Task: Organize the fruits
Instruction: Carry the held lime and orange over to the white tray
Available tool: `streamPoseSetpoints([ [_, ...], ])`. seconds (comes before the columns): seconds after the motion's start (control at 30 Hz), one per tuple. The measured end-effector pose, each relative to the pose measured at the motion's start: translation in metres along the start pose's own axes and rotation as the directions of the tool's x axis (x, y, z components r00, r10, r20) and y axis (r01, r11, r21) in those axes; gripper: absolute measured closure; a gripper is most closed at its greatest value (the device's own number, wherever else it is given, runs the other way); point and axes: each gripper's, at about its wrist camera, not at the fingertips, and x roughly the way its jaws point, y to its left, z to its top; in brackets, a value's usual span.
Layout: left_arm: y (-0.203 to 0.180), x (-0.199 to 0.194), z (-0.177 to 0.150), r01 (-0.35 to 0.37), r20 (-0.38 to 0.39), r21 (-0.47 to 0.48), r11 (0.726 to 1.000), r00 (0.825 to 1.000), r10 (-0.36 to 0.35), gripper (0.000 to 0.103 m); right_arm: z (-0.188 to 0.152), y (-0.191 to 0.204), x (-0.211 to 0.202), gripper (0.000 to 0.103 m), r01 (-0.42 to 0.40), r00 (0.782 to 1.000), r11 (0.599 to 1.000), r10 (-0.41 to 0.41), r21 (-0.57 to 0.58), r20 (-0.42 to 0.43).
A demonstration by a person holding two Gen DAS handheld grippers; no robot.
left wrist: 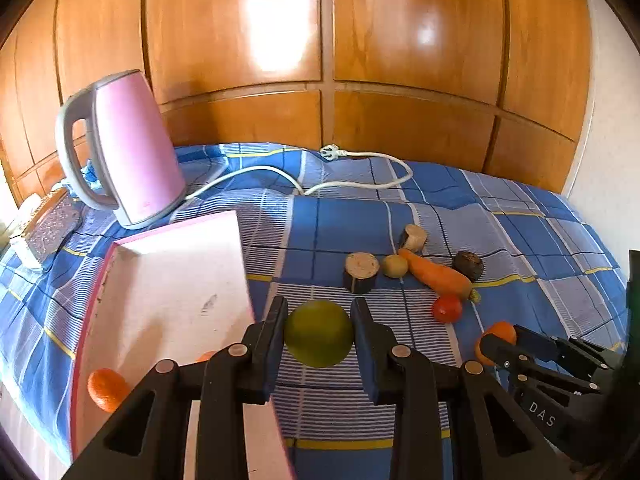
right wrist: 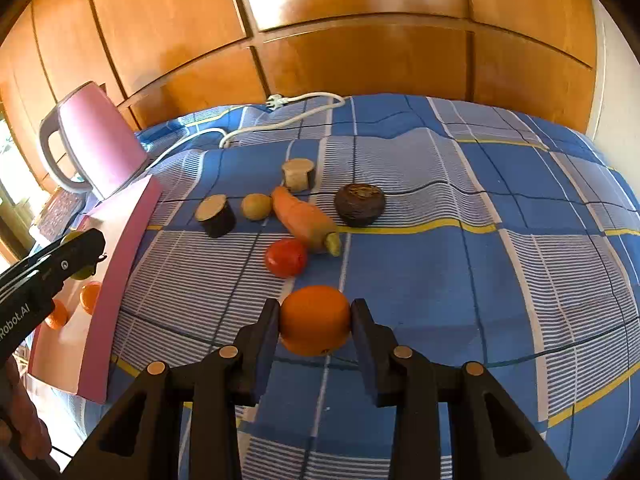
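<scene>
My left gripper (left wrist: 319, 332) is shut on a green round fruit (left wrist: 318, 333), held above the blue checked cloth beside the right edge of the pink tray (left wrist: 160, 280). Small oranges (left wrist: 107, 389) lie in the tray. My right gripper (right wrist: 315, 322) is shut on an orange (right wrist: 315, 320), lifted over the cloth; the same gripper (left wrist: 508, 340) with its orange (left wrist: 500, 332) shows at the right of the left wrist view. On the cloth lie a tomato (right wrist: 285, 257), a carrot (right wrist: 304, 218), a small yellow-green fruit (right wrist: 256, 206), a dark round fruit (right wrist: 359, 204) and two cut wooden-looking pieces (right wrist: 216, 214).
A pink electric kettle (left wrist: 132, 148) stands behind the tray, its white cord and plug (left wrist: 332, 153) trailing across the cloth. A patterned box (left wrist: 48, 228) sits at the far left. Wooden cupboard doors (left wrist: 320, 40) back the scene. A hand (right wrist: 20, 420) shows at lower left.
</scene>
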Motion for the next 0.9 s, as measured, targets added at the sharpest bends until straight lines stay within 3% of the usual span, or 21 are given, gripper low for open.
streamPoseSetpoints([
  [0.53,0.037,-0.018,-0.004,-0.059,0.024,-0.060,0.996,0.998,0.061,0.071,0.009,0.040,-0.010,0.067,-0.049,0.998,0.996,0.052,-0.079,0.026],
  [0.9,0.079,-0.026,-0.011,-0.138,0.020,-0.127,0.982,0.990,0.142,0.071,0.018,0.087,-0.014,0.067,-0.164,0.986,0.974,0.168,-0.154,0.016],
])
